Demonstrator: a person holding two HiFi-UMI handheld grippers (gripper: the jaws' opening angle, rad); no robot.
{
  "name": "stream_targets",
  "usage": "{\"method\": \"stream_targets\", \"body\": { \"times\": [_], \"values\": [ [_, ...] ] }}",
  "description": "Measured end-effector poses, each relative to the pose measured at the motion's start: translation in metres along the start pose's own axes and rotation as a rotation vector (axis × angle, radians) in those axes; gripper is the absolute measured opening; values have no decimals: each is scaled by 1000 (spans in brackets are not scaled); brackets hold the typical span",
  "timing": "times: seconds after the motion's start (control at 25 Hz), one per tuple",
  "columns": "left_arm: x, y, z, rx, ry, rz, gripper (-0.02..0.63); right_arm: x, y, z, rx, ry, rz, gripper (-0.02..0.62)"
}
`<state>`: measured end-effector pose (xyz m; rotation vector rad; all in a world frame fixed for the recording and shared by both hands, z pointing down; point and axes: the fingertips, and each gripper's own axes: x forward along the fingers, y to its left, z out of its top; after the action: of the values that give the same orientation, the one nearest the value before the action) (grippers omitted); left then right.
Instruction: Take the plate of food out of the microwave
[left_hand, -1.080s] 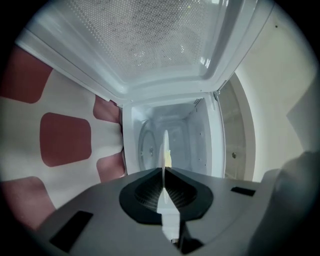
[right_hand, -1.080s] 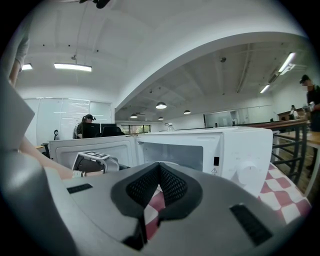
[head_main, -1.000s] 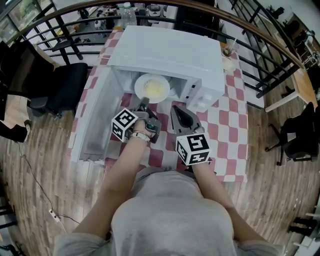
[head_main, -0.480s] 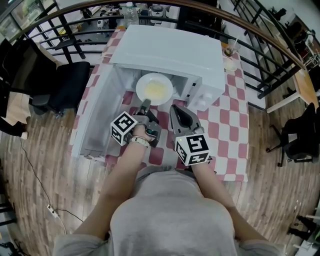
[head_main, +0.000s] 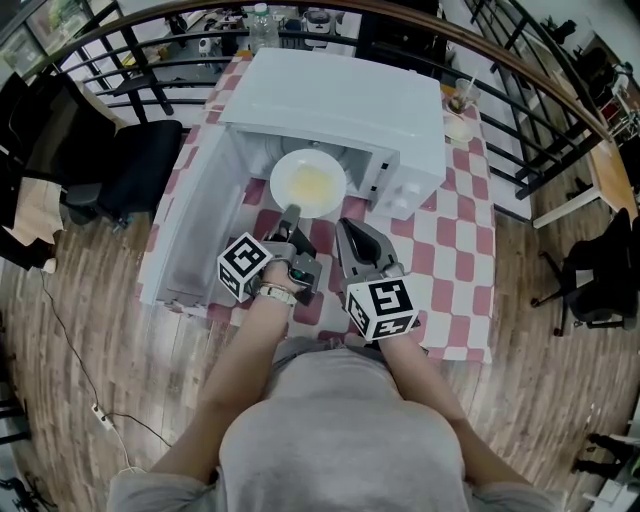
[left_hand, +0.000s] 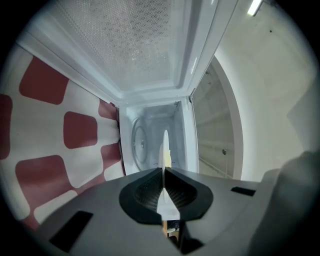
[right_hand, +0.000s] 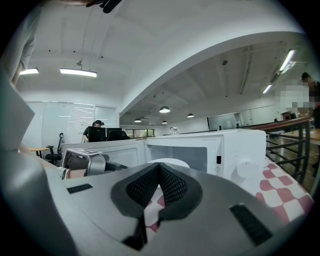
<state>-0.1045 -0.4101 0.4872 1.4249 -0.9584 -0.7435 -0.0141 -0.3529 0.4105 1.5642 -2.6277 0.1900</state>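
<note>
A white plate (head_main: 308, 183) with pale yellow food hangs level just outside the mouth of the white microwave (head_main: 340, 105). My left gripper (head_main: 291, 213) is shut on the plate's near rim. In the left gripper view the plate (left_hand: 164, 145) shows edge-on as a thin white line clamped between the pads (left_hand: 150, 187), with the empty cavity (left_hand: 145, 137) behind. My right gripper (head_main: 343, 225) hovers beside the left, just right of the plate, shut with nothing in it. The right gripper view has the plate (right_hand: 167, 162) peeking over the closed right gripper (right_hand: 159, 166).
The microwave door (head_main: 190, 230) stands swung open to the left. A red-and-white checked cloth (head_main: 455, 235) covers the table. A cup with a straw (head_main: 458, 125) stands at the back right. A black chair (head_main: 135, 175) stands left of the table, and railings run behind.
The plate has come out of the microwave towards me, carried by the left gripper, which drew back and rose a little. The right gripper also pulled back slightly.
</note>
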Motion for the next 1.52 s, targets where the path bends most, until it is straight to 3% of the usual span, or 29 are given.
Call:
{"method": "stream_targets", "body": {
  "times": [0.4, 0.88, 1.52],
  "values": [
    [-17, -14, -17, 10, -20, -36, 15, -18, -3, 1, -21, -17, -24, 25],
    [-32, -20, -32, -21, -109, -79, 15, -33, -17, -4, -39, -14, -72, 25],
    [-33, -35, -30, -18, -70, -90, 17, -33, -10, 14, -24, -49, -119, 25]
  ]
}}
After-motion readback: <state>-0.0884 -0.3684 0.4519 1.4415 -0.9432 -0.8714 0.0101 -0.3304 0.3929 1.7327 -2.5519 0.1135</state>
